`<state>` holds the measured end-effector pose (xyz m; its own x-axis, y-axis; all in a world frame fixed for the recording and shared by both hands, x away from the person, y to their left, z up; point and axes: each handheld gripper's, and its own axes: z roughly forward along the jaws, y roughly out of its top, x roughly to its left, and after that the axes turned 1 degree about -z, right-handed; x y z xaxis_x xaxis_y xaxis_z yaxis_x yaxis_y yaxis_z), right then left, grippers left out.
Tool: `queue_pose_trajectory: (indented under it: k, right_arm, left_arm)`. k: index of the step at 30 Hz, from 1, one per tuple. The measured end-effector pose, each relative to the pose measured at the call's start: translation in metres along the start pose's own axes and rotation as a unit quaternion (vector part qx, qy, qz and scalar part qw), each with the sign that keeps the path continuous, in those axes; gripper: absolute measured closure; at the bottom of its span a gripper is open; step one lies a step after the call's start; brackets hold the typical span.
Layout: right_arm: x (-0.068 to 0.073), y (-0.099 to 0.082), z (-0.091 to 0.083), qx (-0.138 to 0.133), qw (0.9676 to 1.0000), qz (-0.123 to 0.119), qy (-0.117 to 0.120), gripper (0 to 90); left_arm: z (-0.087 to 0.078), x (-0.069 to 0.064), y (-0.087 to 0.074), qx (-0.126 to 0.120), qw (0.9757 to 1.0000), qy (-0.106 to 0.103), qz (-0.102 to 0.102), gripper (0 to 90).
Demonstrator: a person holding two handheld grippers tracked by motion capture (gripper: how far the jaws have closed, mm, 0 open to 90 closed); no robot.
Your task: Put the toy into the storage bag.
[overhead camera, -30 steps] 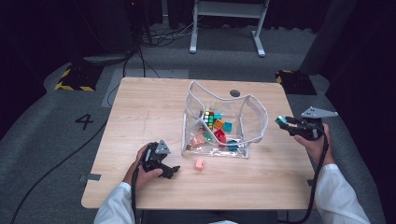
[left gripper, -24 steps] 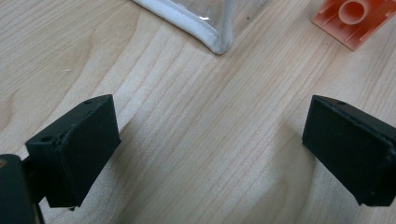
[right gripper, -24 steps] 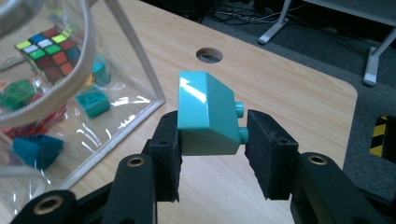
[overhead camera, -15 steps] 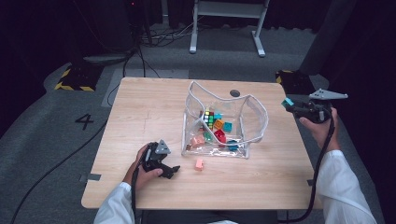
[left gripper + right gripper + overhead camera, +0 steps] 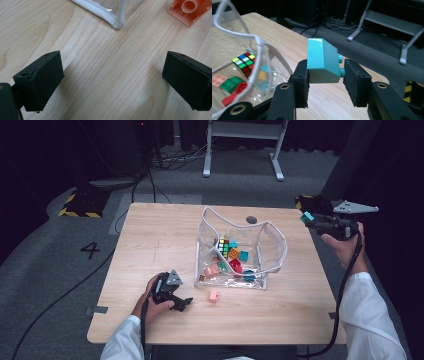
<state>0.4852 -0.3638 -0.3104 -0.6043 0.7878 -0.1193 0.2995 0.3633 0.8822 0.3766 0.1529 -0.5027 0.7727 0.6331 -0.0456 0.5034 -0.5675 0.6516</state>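
The right tongs [image 5: 325, 82] grip a teal toy brick [image 5: 322, 61], light, rigid, smooth plastic; its flat sides suit holding. The left tongs [image 5: 112, 82] stand open.

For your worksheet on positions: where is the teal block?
The teal block sits clamped in the right tool, high view's right, beyond the clear bag.

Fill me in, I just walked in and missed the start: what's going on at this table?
A person is sorting toy bricks with a handheld tool in each hand. The right tool is shut on a teal brick, held above the table's right edge beside the clear bag, which holds a puzzle cube and other bricks. The left tool rests open on the table, near a pink brick lying outside the bag.
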Motion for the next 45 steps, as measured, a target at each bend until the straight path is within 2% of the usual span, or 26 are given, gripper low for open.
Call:
queue_pose_trajectory:
  k: [2, 6, 9, 10, 11, 15, 17, 22, 24, 32, 37, 40, 45]
  right_arm:
    - [0.005, 0.006, 0.000, -0.003, 0.9999, -0.012, 0.007, 57.3]
    - [0.019, 0.015, 0.003, -0.011, 0.9987, -0.024, 0.044, 57.3]
    - [0.032, 0.020, 0.007, -0.005, 0.9971, -0.048, 0.059, 57.3]
    - [0.037, 0.022, 0.007, -0.002, 0.9967, -0.045, 0.068, 57.3]
    - [0.041, 0.024, 0.009, -0.005, 0.9954, -0.057, 0.077, 57.3]
    - [0.061, 0.030, 0.014, 0.004, 0.9922, -0.070, 0.103, 57.3]
    - [0.070, 0.034, 0.018, 0.004, 0.9896, -0.086, 0.115, 57.3]
    - [0.092, 0.040, 0.027, 0.012, 0.9846, -0.111, 0.135, 57.3]
    - [0.100, 0.041, 0.031, 0.010, 0.9830, -0.109, 0.147, 57.3]
    - [0.128, 0.050, 0.055, 0.030, 0.9734, -0.145, 0.175, 57.3]
    - [0.144, 0.051, 0.073, 0.070, 0.9665, -0.165, 0.184, 57.3]
    - [0.147, 0.050, 0.082, 0.096, 0.9610, -0.183, 0.183, 57.3]
    - [0.148, 0.049, 0.091, 0.117, 0.9567, -0.197, 0.179, 57.3]
  left_arm:
    - [0.000, 0.000, 0.000, -0.001, 1.0000, -0.001, 0.002, 3.6]
    - [0.000, 0.000, 0.000, -0.001, 1.0000, -0.001, 0.002, 3.6]
    - [0.000, 0.000, 0.000, -0.002, 1.0000, -0.001, 0.002, 3.6]
    - [0.000, 0.000, 0.000, -0.002, 1.0000, 0.000, 0.003, 3.6]
    - [0.000, 0.000, 0.000, -0.002, 1.0000, 0.000, 0.002, 3.6]
    - [0.000, 0.000, 0.000, 0.001, 1.0000, 0.002, -0.002, 3.6]
    - [0.000, 0.000, 0.000, -0.002, 1.0000, 0.000, 0.002, 3.6]
    - [0.000, 0.000, 0.000, -0.002, 1.0000, 0.000, 0.003, 3.6]
    - [0.000, 0.000, 0.000, -0.002, 1.0000, -0.001, 0.002, 3.6]
    - [0.000, 0.000, 0.000, -0.002, 1.0000, 0.000, 0.002, 3.6]
    - [0.000, 0.000, 0.000, -0.002, 1.0000, -0.001, 0.002, 3.6]
    - [0.000, 0.000, 0.000, -0.002, 1.0000, 0.000, 0.002, 3.6]
    - [0.000, 0.000, 0.000, -0.002, 1.0000, 0.000, 0.002, 3.6]
